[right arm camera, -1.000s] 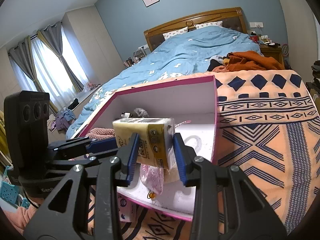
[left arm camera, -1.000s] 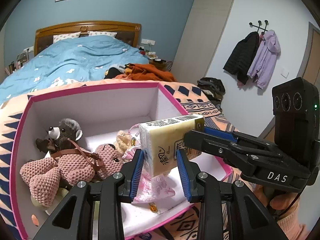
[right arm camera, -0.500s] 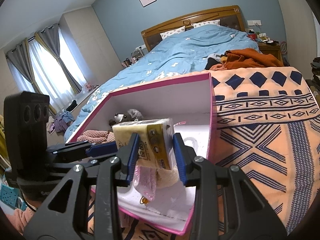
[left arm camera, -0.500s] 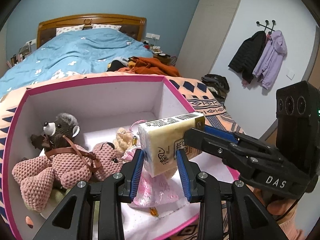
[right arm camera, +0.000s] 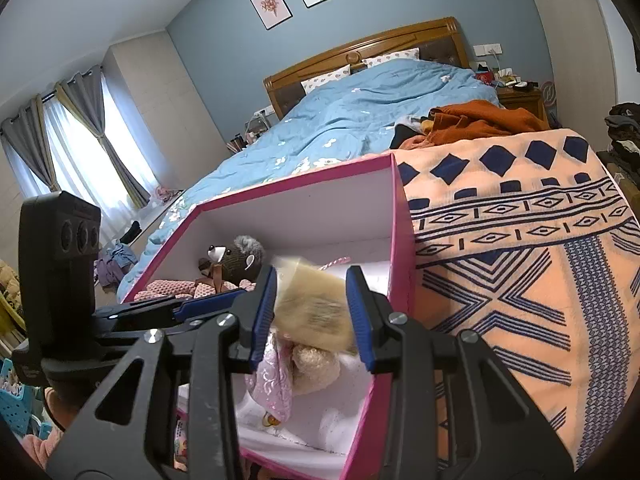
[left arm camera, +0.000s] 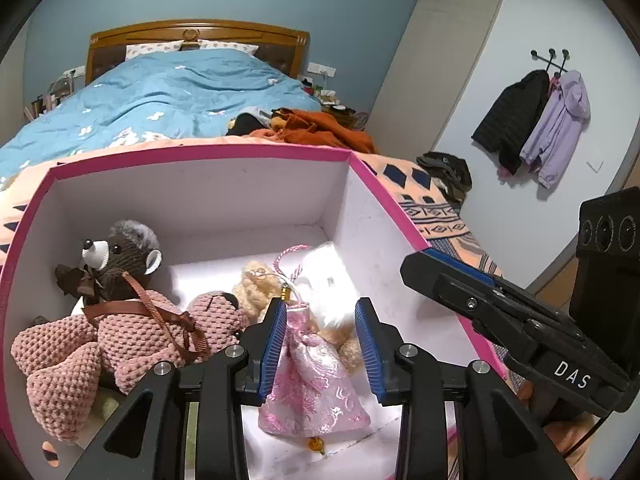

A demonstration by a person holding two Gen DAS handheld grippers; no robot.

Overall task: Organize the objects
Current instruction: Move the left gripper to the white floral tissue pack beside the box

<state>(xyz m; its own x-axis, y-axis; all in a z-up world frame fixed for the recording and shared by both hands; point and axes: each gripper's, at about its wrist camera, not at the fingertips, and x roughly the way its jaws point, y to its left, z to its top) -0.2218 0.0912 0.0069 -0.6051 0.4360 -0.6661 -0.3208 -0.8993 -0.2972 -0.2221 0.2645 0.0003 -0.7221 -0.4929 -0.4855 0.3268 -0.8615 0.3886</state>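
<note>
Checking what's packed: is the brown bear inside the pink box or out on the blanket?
Inside. The brown bear sits within the pink box, below its rim, against a side wall.

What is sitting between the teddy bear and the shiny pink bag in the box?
A small cream fluffy toy lies between the teddy bear and the pink bag, partly tucked behind the bag. The left wrist view shows it best.
</note>
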